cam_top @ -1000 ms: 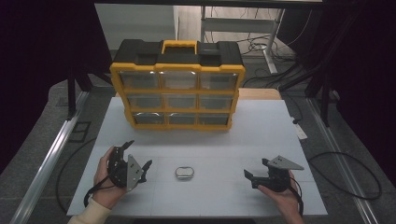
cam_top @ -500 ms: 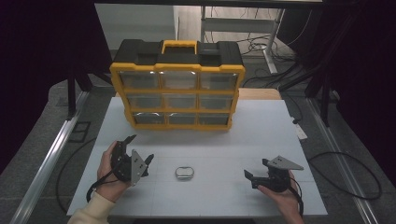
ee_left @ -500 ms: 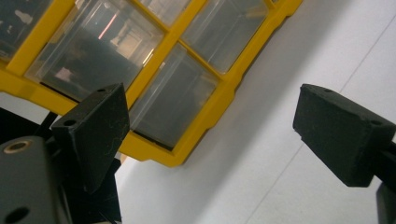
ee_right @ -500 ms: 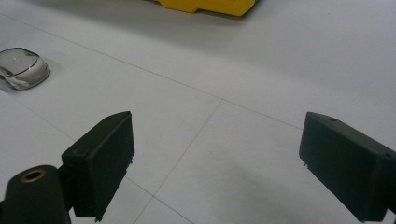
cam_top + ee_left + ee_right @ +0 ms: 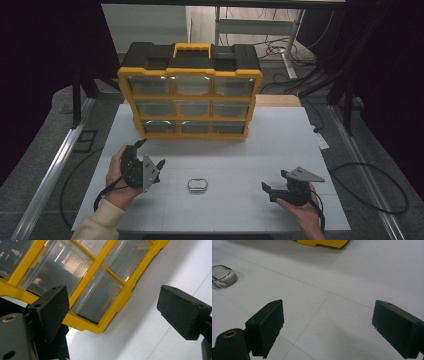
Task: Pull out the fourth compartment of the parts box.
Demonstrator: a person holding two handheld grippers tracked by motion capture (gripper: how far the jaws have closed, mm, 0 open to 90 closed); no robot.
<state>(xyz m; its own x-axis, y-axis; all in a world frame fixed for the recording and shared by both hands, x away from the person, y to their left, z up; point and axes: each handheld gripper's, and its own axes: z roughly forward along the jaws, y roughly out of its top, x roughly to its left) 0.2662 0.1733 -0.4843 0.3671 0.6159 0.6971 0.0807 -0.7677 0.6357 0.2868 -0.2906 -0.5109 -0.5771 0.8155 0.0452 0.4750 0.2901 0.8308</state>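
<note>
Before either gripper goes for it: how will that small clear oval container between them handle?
The small clear oval container looks like glossy hard plastic, so probably stiff, light and slippery between jaws. Its low, flat-lying form on the white table suggests sliding when nudged, not tipping or rolling. Rounded edges may squirt out of an off-centre pinch.

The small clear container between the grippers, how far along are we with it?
Nothing looks done yet: the small clear container lies untouched on the table. In hand: the left gripper, open, points at the yellow drawer organizer, drawers shut. The right gripper is open, holding nothing. Grasping is left.
</note>
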